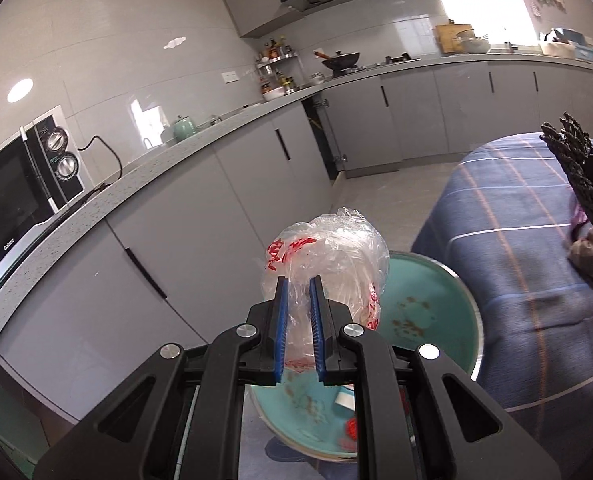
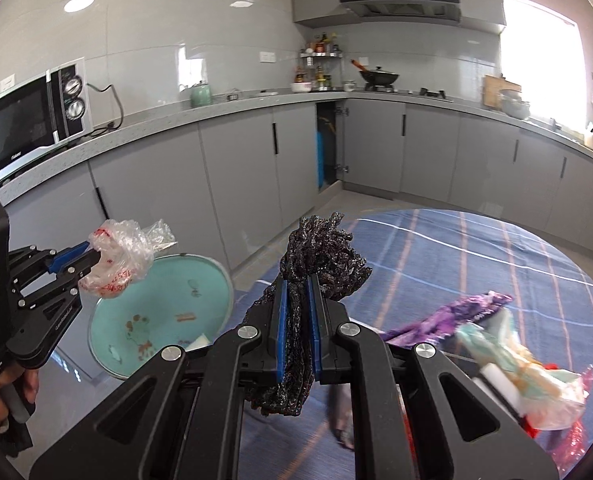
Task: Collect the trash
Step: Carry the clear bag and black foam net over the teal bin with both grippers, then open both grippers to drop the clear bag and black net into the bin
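Two claws, each gripping one piece: left claw (image 1: pixel 299 285) pinches a clear plastic bag (image 1: pixel 328 252) above the teal bin (image 1: pixel 462 344); right claw (image 2: pixel 296 282) clamps a black crumpled bag (image 2: pixel 320 252) beside that bin, over the plaid bench (image 2: pixel 476 256).

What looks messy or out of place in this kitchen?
One lower cabinet door in the corner stands ajar. The teal tray carries food scraps, and crumpled wrappers litter the checked tablecloth.

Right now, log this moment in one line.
left claw: shut on clear plastic bag | right claw: shut on black crumpled bag | teal bin: below
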Demonstrator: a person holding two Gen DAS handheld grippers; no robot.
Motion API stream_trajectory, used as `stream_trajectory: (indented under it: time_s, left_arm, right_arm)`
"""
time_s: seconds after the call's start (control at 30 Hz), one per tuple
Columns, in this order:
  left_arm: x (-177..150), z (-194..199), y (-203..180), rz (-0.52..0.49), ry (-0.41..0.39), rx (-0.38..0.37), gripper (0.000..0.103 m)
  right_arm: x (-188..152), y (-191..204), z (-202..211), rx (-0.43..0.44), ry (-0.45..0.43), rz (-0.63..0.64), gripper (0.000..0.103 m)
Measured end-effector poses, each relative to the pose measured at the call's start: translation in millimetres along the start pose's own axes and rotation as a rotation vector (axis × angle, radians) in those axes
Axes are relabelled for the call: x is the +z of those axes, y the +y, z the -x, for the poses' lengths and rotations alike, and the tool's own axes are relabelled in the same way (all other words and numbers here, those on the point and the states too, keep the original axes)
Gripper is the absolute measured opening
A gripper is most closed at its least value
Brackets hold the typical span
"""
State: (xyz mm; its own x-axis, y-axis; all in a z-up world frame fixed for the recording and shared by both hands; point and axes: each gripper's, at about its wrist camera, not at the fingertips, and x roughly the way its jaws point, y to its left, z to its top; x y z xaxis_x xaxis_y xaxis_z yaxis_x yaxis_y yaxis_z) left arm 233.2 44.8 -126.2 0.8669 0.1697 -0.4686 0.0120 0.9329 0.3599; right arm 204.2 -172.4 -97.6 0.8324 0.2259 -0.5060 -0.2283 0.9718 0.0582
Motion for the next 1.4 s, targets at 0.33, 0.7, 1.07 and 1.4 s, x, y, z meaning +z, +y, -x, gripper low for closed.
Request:
stream_trajectory:
  time_s: [0.33,0.7,1.07,1.4]
  left_arm:
    - [-10.2,-9.6,16.6,0.023,0.025,0.063,0.012]
    - [-13.1,-14.3,21.2,0.037,0.04,0.087,0.012]
    - [-18.1,-21.2,23.0,0.03,0.056,0.115,0.012]
    - [-20.5,-23.4,19.6,0.029,0.054,0.093,0.052]
  right_arm:
    - [3.6,31.7,-20.8,0.022,0.02,0.055,0.011]
    - [5.3,63.1,-39.8,0.069,0.038,0.102,0.011]
    - [-0.4,80.2,-54.6,0.104,0.065,0.139,0.011]
    - [-4.5,82.0,-64.3,0.121,0.087,0.137,0.029]
